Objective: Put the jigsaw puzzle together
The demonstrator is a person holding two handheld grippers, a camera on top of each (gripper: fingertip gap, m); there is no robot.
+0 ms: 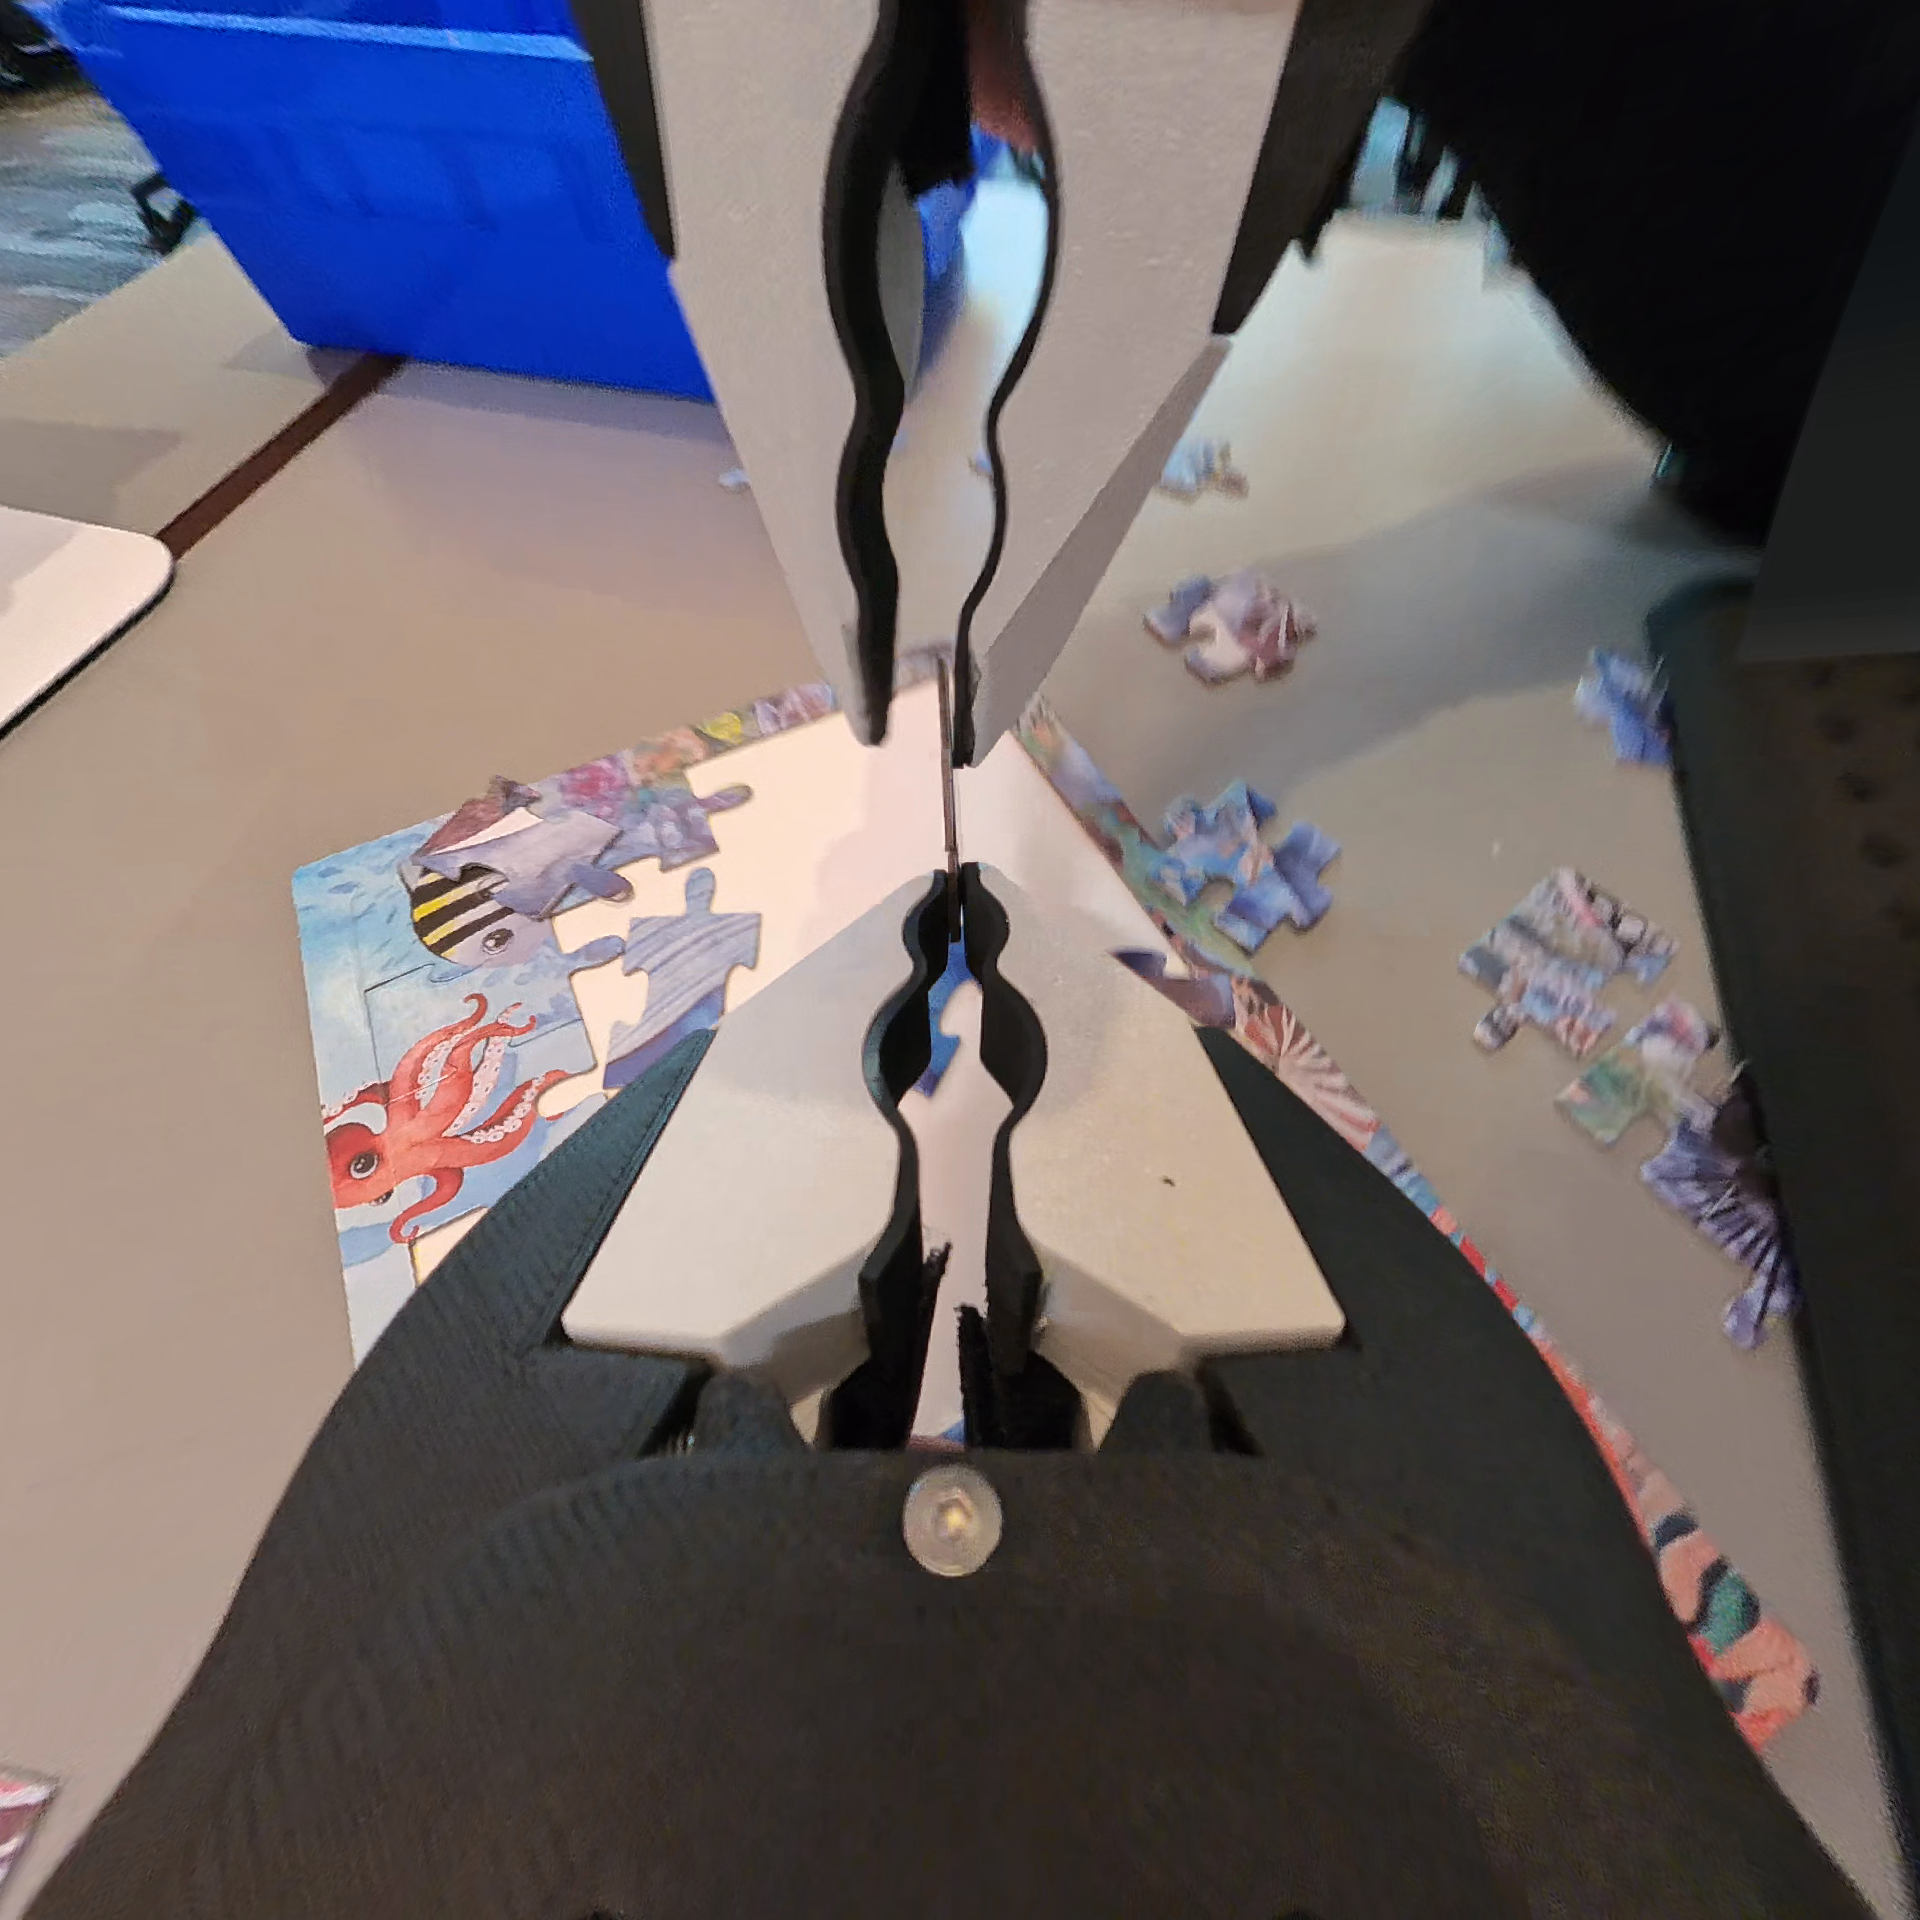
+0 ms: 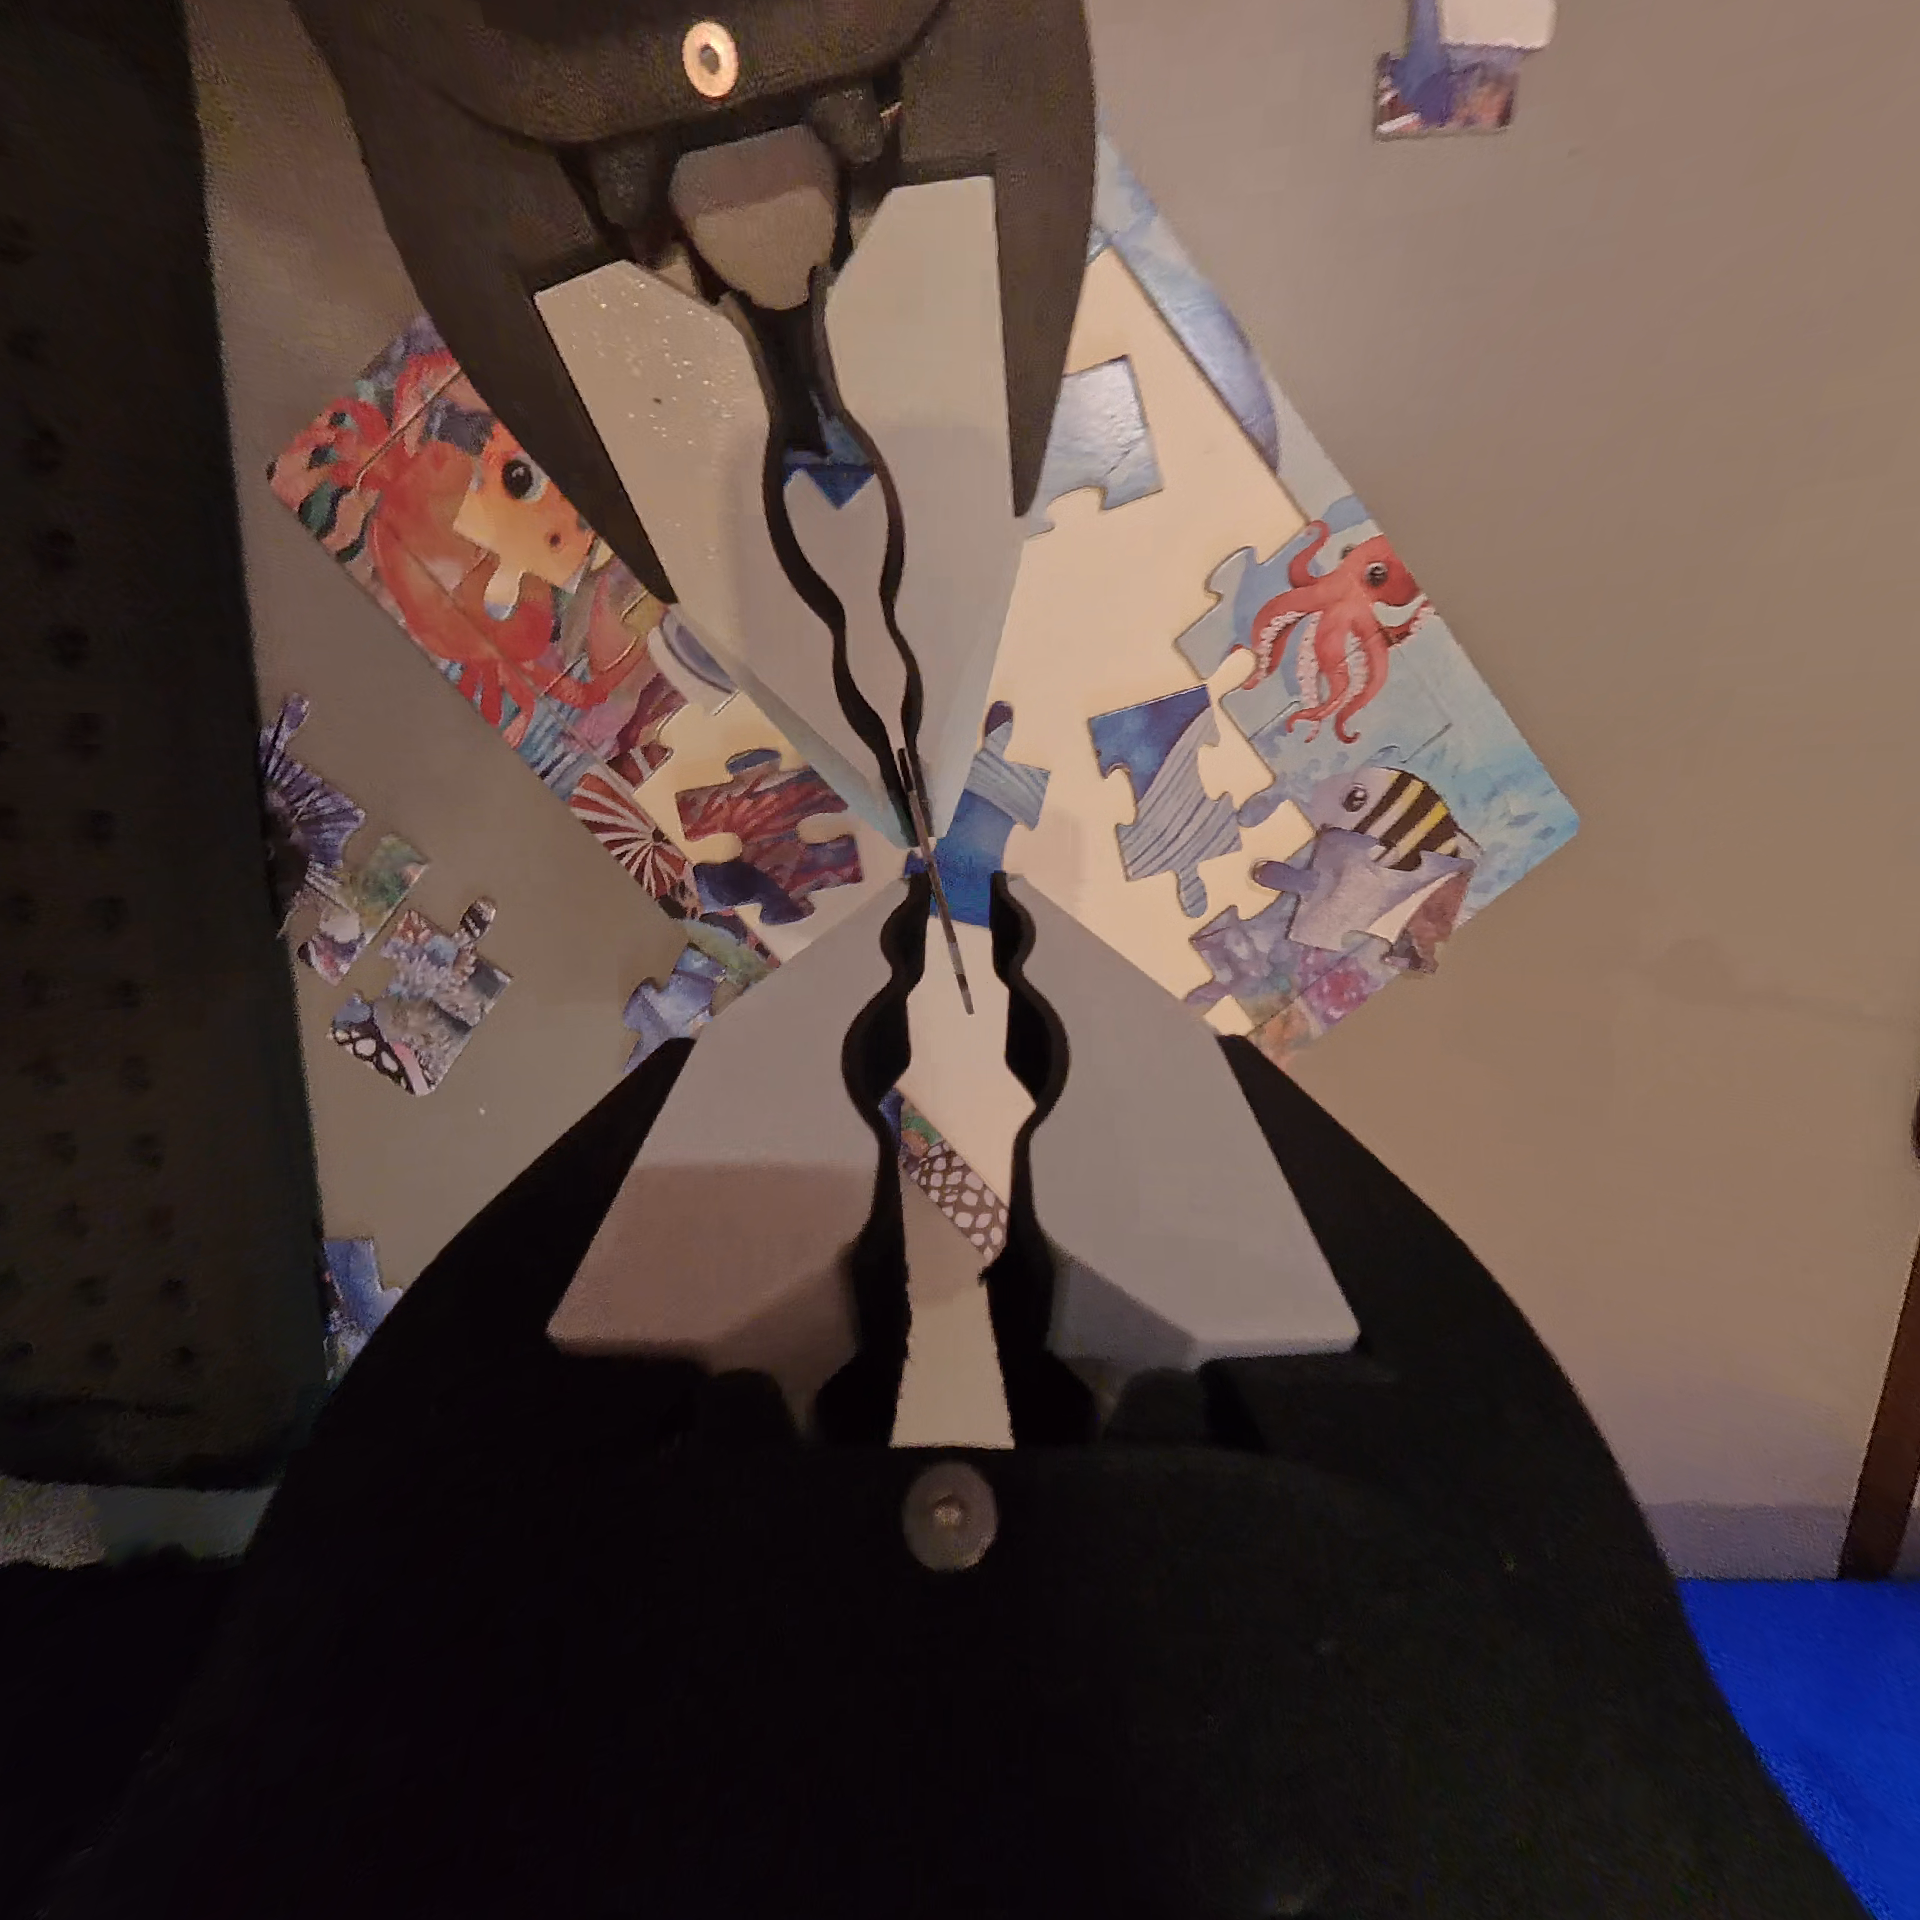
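The left hand-held gripper (image 1: 952,902) was clamped on the near end of a thin puzzle piece (image 1: 948,790) held edge-on above the puzzle board (image 1: 810,790). The right hand-held gripper (image 1: 925,717) met it tip to tip from the far side — its fingers stood slightly parted around the piece's far end, the piece lying between them. The board lay on the bench (image 1: 436,582) with an octopus and a striped fish already assembled at its left. Loose pieces (image 1: 1558,956) lay scattered to the right, and a blue bin (image 1: 395,208) stood far left.
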